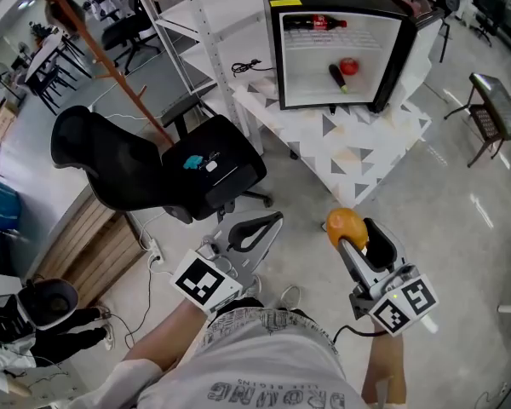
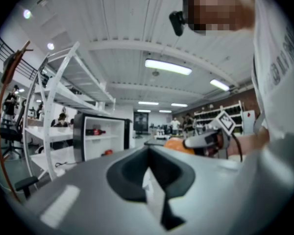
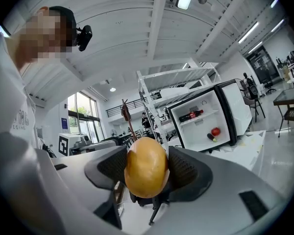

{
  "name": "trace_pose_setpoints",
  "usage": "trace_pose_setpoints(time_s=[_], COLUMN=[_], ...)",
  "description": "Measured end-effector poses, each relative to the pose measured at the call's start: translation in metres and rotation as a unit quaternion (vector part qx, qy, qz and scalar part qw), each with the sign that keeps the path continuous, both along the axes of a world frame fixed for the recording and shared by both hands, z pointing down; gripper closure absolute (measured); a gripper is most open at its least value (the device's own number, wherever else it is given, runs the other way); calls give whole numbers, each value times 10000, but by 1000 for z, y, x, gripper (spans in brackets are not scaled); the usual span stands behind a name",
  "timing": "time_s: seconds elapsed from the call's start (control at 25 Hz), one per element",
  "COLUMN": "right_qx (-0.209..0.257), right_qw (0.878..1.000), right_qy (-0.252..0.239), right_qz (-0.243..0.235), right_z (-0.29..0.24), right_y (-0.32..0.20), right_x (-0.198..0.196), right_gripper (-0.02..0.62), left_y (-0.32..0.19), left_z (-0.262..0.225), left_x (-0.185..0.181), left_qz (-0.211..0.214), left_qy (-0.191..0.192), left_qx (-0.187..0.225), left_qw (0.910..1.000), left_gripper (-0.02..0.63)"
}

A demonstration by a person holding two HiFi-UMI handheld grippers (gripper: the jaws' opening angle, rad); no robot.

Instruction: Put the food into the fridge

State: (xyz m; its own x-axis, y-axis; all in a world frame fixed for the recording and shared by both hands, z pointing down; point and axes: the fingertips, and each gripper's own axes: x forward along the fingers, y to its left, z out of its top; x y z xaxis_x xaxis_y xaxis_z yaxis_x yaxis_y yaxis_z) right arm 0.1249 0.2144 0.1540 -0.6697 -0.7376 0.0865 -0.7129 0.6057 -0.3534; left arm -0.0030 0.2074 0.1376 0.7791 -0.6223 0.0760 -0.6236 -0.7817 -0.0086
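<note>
A small black fridge (image 1: 277, 58) stands open on a table ahead. Its top shelf holds a cola bottle (image 1: 315, 23); below lie a red tomato (image 1: 348, 66) and a dark long vegetable (image 1: 336, 77). My right gripper (image 1: 349, 233) is shut on a yellow-orange fruit (image 1: 344, 224), held low and well short of the fridge. The right gripper view shows that fruit (image 3: 145, 166) clamped between the pads, with the fridge (image 3: 224, 112) far beyond. My left gripper (image 1: 268, 226) is beside it, shut and empty; in its own view the left gripper (image 2: 149, 173) has nothing in it.
The table (image 1: 383, 143) wears a triangle-patterned cloth. A black office chair (image 1: 153, 164) with a teal item (image 1: 193, 162) stands between me and the table's left end. A wooden coat rack (image 1: 111, 66) leans at left. A metal side table (image 1: 494, 100) is at right.
</note>
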Motion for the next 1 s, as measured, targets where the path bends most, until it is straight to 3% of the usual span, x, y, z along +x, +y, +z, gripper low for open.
trace_pose_setpoints(time_s=[0.44, 0.64, 1.0], right_qx=[-48, -57, -89], right_qw=[9999, 9998, 9998], right_qy=[-14, -9, 56], right_qz=[-141, -183, -156], right_z=[8, 9, 16], right_y=[-2, -8, -39], right_x=[10, 8, 6], right_gripper=[328, 328, 328], left_y=[2, -4, -36], left_z=[0, 6, 11], left_x=[11, 7, 5], left_qz=[-216, -200, -183], left_qy=[145, 31, 149], left_qx=[-10, -17, -36], left_qw=[9997, 9998, 9997], left_gripper=[600, 600, 600])
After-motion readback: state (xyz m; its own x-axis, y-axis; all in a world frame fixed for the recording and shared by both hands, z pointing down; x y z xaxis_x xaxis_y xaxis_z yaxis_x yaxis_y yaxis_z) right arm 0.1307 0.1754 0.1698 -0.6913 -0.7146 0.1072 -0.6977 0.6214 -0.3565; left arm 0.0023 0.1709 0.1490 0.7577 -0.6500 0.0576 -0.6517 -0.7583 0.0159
